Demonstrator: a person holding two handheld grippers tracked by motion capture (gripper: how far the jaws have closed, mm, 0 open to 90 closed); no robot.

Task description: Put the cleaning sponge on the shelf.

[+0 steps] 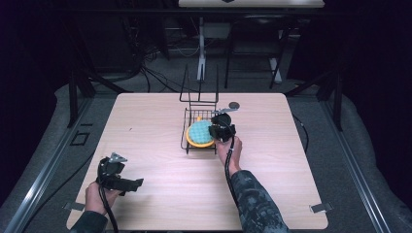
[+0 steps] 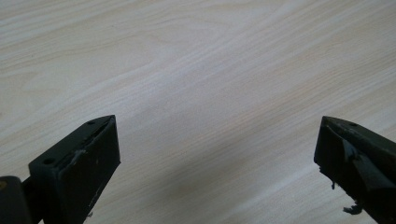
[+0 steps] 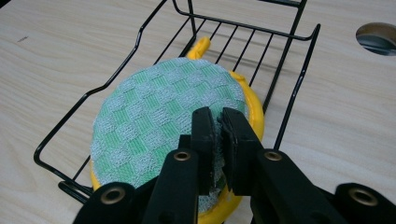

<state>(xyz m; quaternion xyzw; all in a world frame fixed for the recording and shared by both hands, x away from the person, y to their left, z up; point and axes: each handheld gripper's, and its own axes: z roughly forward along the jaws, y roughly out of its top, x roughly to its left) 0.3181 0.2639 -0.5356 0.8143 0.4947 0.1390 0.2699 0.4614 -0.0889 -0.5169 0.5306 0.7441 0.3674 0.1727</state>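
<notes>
Right gripper view: right gripper (image 3: 218, 135) clenched on near edge of round scrub pad (image 3: 168, 116), green-white checked mesh on top, yellow foam under. Pad sits in low black wire rack (image 3: 116, 70) at tabletop (image 1: 160, 189) centre; nothing else visible in rack. Tall wire back of rack on far side. Judgement: pad is light, soft, squashy; mesh is rough so it shouldn't slip; not fragile. Best taken at rim, pinching mesh and foam together as now; a mesh-only pinch could peel the layers. Rack wires stiff, sides low, so pad can lift straight out, though a floppy edge could snag on a wire. Small round hole (image 3: 377, 38) in tabletop, far right of rack. High view: left gripper (image 1: 138, 183) near-left on tabletop, well apart from rack. Left gripper view: jaws released wide, bare wood between.
</notes>
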